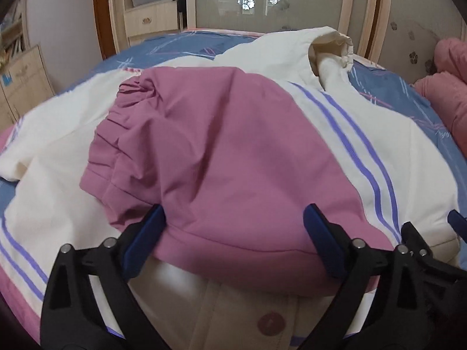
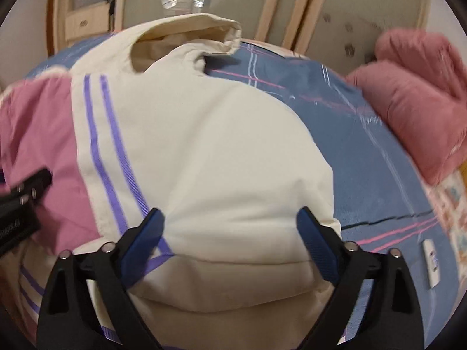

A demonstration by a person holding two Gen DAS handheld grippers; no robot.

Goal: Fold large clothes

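A cream jacket (image 1: 350,151) with purple stripes and a pink sleeve (image 1: 221,151) lies on the bed. The pink sleeve is folded across the jacket's body; its gathered cuff (image 1: 116,134) points left. My left gripper (image 1: 233,233) is open, its blue fingers on either side of the sleeve's near fold. My right gripper (image 2: 230,233) is open over a folded cream sleeve (image 2: 221,151) with an open cuff (image 2: 186,40) at the far end. The right gripper also shows at the right edge of the left wrist view (image 1: 455,218), the left one at the left edge of the right wrist view (image 2: 26,192).
The bed has a blue sheet (image 2: 364,151) with pink and white lines. A pink quilt (image 2: 414,108) is piled at the right. A wardrobe with frosted doors (image 1: 262,0) and drawers (image 1: 149,20) stands behind the bed.
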